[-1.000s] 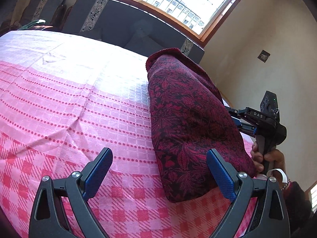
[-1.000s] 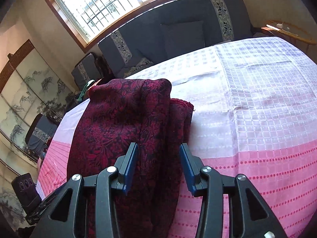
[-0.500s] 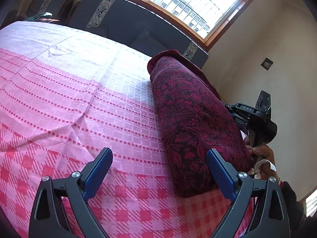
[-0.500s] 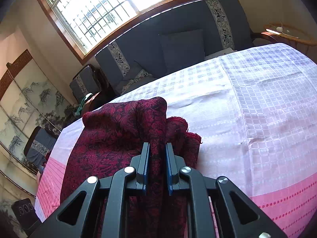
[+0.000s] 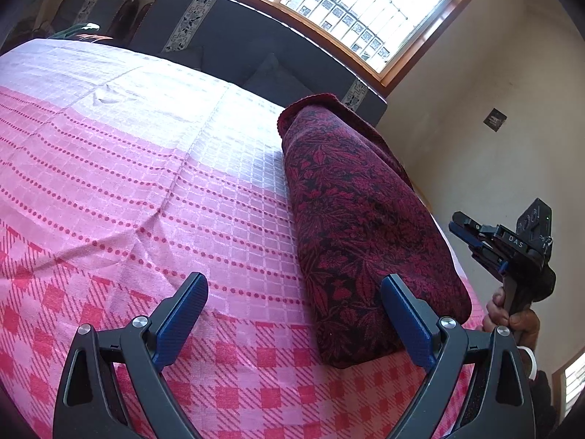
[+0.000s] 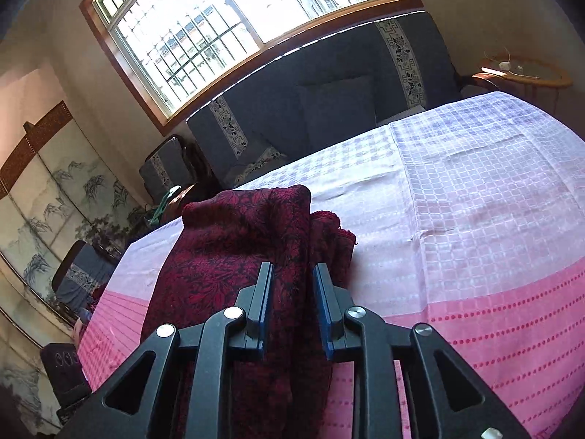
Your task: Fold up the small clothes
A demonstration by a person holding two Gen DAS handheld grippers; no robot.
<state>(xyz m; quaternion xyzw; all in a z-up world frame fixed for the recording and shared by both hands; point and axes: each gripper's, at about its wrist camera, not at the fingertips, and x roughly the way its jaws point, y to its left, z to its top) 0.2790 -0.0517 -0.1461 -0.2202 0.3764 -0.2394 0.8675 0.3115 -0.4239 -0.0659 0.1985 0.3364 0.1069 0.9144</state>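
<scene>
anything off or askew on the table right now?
Nothing damaged or spilled. The folded maroon cloth isn't square: at its far end an under-layer sticks out past the top fold. The pink tablecloth shows creases.

A dark red floral-patterned garment (image 5: 365, 226) lies folded in a thick bundle on the pink cloth.

Both wrist views skim low over the tablecloth (image 5: 146, 168), sharing the folded cloth (image 5: 358, 226).

folded red garment (image 5: 365, 226) — pink checked cloth (image 5: 146, 183)
</scene>
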